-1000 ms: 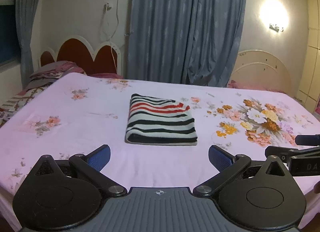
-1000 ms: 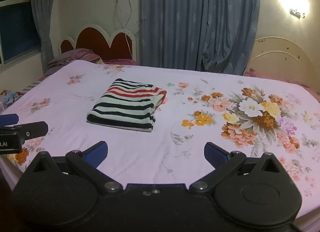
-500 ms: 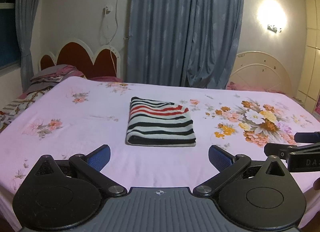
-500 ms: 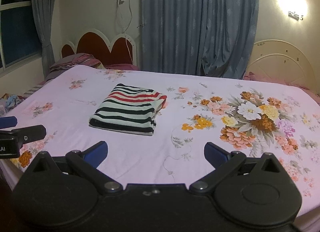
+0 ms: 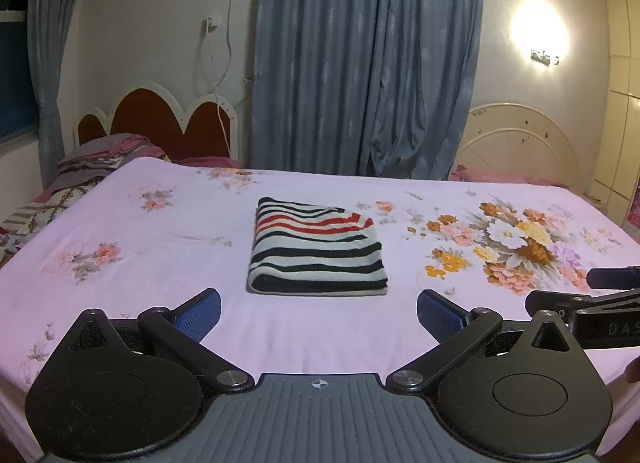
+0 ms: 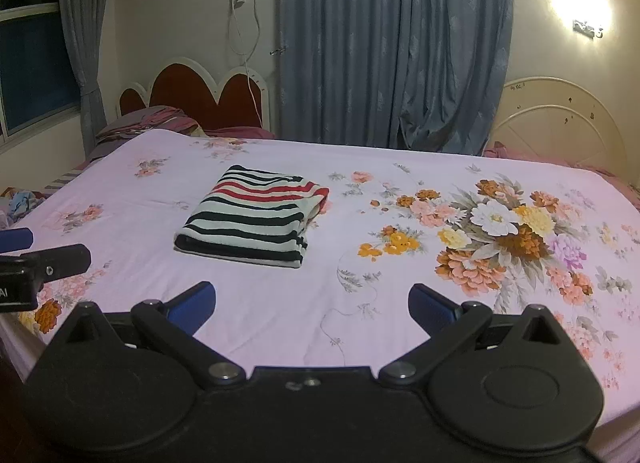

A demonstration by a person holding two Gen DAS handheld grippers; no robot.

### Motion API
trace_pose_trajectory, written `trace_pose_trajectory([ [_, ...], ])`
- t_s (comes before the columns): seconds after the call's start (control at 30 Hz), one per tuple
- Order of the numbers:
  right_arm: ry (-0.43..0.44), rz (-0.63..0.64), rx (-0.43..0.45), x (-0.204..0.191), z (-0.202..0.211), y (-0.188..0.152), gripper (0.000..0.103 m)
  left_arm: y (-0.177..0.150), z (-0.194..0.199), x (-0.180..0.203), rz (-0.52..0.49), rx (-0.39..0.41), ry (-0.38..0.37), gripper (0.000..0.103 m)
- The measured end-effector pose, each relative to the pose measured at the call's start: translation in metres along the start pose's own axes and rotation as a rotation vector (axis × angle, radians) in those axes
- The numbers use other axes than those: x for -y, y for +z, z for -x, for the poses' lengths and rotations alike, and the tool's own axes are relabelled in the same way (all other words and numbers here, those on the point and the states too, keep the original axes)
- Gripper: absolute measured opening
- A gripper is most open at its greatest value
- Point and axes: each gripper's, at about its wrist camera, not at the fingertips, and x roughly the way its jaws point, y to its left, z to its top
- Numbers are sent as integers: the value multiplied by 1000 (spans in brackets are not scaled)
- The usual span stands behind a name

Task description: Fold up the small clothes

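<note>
A small striped garment (image 5: 316, 251) in black, white and red lies folded into a neat rectangle on the pink floral bedsheet (image 5: 160, 263); the right wrist view shows this striped garment (image 6: 252, 217) left of centre. My left gripper (image 5: 319, 313) hangs open over the bed's near edge, well short of the garment, with nothing between its blue pads. My right gripper (image 6: 312, 305) is open too, empty, nearer the flower print. Each gripper's tip shows at the edge of the other's view.
A large flower print (image 6: 500, 239) covers the sheet's right side. Pillows and bedding (image 5: 92, 171) are piled at the far left by a red headboard (image 5: 160, 123). Blue curtains (image 5: 360, 63) hang behind, and a cream headboard (image 5: 520, 147) stands at the far right.
Both grippers have pulled back and tilted up slightly, so the bed and garment sit lower and farther in view. The garment has not moved.
</note>
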Motion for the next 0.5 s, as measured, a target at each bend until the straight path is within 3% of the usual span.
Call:
trace_pose_trajectory([
  [0.5, 2, 4, 0, -1, -1, 0, 102, 0, -2, 3, -7, 2, 11, 103],
])
